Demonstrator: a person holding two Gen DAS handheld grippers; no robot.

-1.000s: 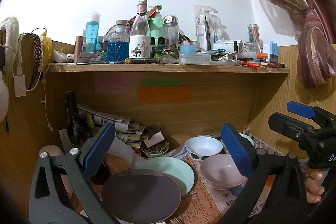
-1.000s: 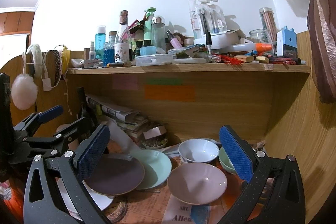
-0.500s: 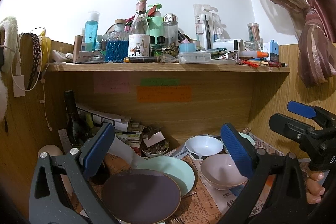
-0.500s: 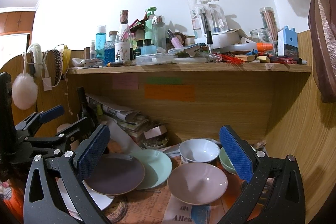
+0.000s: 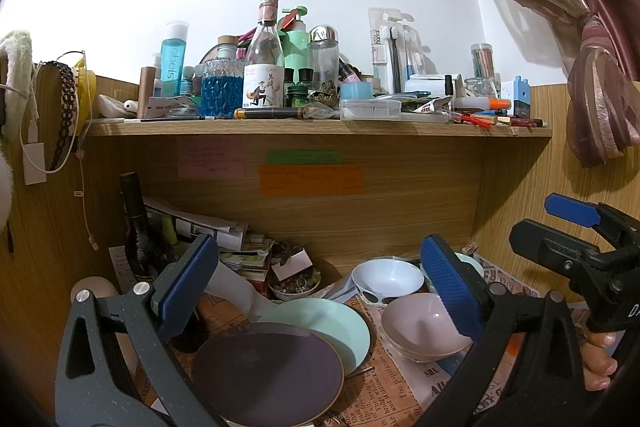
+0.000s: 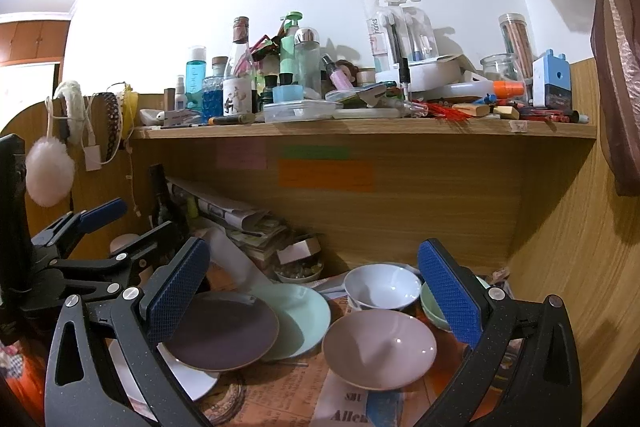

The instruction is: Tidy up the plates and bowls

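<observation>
Both hand-held grippers, left [image 5: 320, 291] and right [image 6: 312, 291], spread wide and empty; purple plate [image 5: 268, 373] below left, pink bowl [image 6: 379, 349] below right.

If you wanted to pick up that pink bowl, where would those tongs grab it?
Probably by the rim of the pink bowl, one finger inside and one outside. It sits upright and apart from its neighbours, its wall flaring thin. Its near edge faces the open right tongs, so coming in from the front and slightly above looks easiest; the white bowl crowds the far side.

Glossy pink bowl [image 6: 379, 351], wooden shelf [image 6: 360, 129]
</observation>
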